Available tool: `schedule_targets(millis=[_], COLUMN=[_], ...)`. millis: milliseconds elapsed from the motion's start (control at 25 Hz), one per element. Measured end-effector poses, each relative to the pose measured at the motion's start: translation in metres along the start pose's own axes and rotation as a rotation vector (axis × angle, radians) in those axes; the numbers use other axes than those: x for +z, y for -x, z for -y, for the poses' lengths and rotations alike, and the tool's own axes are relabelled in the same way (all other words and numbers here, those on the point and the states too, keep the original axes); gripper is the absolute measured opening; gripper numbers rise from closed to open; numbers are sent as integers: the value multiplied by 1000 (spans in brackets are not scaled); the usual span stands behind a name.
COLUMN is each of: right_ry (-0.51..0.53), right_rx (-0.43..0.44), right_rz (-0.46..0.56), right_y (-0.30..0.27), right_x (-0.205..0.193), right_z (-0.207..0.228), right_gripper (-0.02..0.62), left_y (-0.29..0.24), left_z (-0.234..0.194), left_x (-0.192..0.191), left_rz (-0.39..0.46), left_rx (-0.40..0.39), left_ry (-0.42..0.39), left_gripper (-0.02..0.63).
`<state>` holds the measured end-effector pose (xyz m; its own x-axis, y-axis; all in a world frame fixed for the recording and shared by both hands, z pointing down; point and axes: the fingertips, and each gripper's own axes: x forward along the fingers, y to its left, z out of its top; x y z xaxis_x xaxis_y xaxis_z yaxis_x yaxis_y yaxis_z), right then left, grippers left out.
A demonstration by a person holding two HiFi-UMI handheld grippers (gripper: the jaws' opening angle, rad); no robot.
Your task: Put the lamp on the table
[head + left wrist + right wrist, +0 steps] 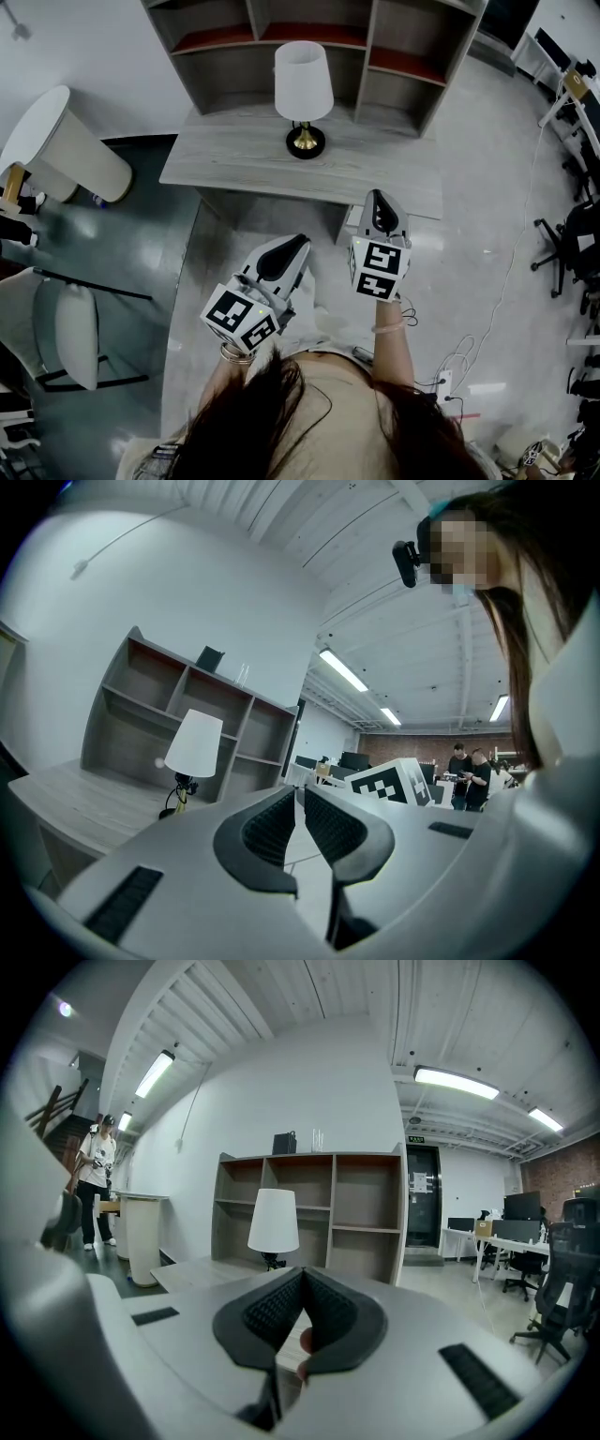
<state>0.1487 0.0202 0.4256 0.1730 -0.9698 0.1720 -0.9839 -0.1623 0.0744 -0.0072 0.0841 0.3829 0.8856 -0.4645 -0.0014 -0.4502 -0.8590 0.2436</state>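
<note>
The lamp (303,84), with a white shade, a brass stem and a black base, stands upright on the grey wooden table (225,161), near its back edge. Both grippers hang in front of the table, close to the person's body and well apart from the lamp. My left gripper (300,243) is shut and holds nothing; its view shows the lamp (194,745) far off to the left. My right gripper (377,196) is shut too, with its pads meeting at the tips (303,1271) and nothing between them. The lamp (273,1222) stands straight ahead of it.
A grey open shelf unit (398,89) stands on the table's back. A white cylindrical stand (61,145) and a chair (75,333) are at the left. Office chairs (572,244) and floor cables with a power strip (445,384) are at the right. People (473,766) stand far off.
</note>
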Motion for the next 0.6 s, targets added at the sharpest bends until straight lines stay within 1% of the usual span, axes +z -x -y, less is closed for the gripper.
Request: schedule_targets(millis=[320,480,600], right_ry=[-44,-96,-91], right_rx=[11,5,6], right_rz=[-7,-42,-42], right_y=[2,1,1], right_x=[-7,-15,-16], right_z=[-3,2,2], right_gripper=[21,21,20], left_y=[6,8,10], left_z=[-3,-3,-5], left_x=[-1,-1,-1], left_rz=[-4,-5,0], left_rx=[21,29,34], left_ry=[-6,-7,-6], left_gripper=[38,38,38])
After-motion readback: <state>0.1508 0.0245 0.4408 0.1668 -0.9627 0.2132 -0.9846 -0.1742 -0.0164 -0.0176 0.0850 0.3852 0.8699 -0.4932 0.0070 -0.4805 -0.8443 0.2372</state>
